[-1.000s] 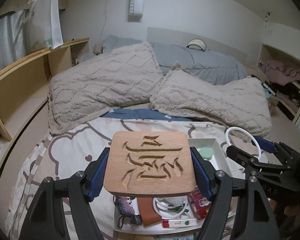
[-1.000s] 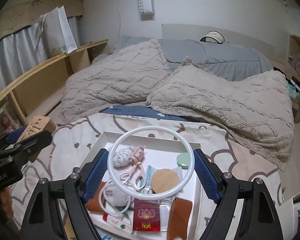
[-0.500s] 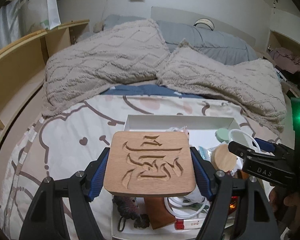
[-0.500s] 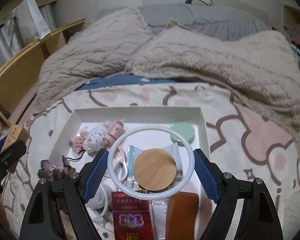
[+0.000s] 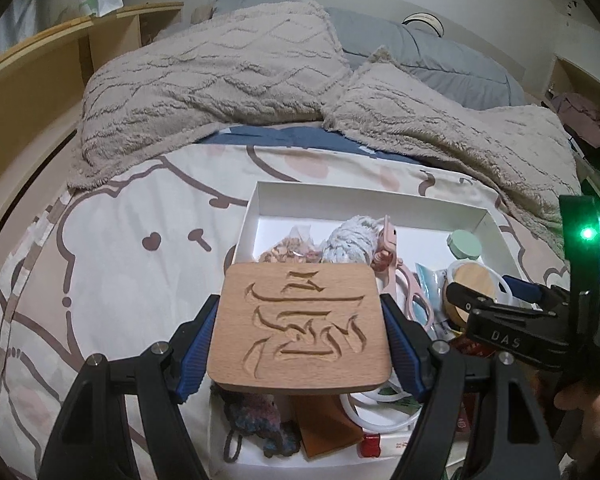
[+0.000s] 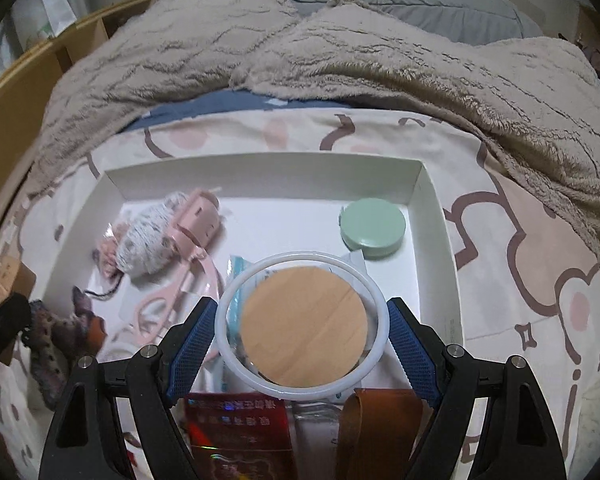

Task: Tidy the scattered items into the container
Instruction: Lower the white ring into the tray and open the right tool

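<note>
Box (image 6: 434, 216) mostly filled. Left gripper (image 5: 300, 334) clamps carved wooden coaster (image 5: 300, 320); right gripper (image 6: 302, 330) apparently clamps white ring (image 6: 374, 292); both unreleased above it.

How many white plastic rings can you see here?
2. One white ring is pinched in the right claw above the round wooden lid; another ring lies at the white box's near end. More may be hidden under the clutter.
</note>
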{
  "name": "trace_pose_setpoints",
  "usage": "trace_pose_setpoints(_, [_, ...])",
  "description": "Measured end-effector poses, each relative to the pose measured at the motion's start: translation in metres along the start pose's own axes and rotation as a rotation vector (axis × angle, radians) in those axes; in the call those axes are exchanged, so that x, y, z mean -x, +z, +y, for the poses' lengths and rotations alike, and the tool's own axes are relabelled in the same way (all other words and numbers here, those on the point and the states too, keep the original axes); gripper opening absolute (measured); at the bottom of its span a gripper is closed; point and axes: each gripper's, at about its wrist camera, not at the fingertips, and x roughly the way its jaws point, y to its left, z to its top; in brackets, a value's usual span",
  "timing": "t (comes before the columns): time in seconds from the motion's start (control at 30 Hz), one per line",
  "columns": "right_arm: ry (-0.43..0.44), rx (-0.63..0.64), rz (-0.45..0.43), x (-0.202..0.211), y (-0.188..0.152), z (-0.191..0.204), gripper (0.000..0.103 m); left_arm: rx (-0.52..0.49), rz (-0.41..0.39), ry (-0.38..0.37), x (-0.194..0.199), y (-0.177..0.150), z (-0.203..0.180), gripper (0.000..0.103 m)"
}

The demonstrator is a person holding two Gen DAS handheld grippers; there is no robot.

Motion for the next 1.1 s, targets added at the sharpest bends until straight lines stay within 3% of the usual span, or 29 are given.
trace_pose_setpoints(0.13, [-0.02,0.011,0.013,-0.003,-0.005,0.001,0.085,-0.001,0.017,-0.01,-0.001,-0.001,-0.002,0.076])
trace_pose_setpoints(0.3, [0.058,-0.046,0.004,-0.001,-0.009,-0.008,0.085,0.007,0.041,-0.019,-0.005,-0.003,-0.005,0.076])
trace_pose_setpoints(0.43, [0.113,-0.103,-0.002,0.006,-0.01,-0.016,0.097,0.023,0.058,-0.031,-0.008,-0.005,-0.007,0.076])
trace_pose_setpoints(0.83, [0.124,-0.042,-0.014,0.018,-0.027,-0.036,0.097,0.032,0.057,-0.011,-0.03,-0.003,-0.02,0.076])
trace_pose_setpoints(1.1, [0.156,0.017,-0.049,0.028,-0.037,-0.039,0.097,0.04,0.102,-0.001,-0.058,-0.002,-0.027,0.076])
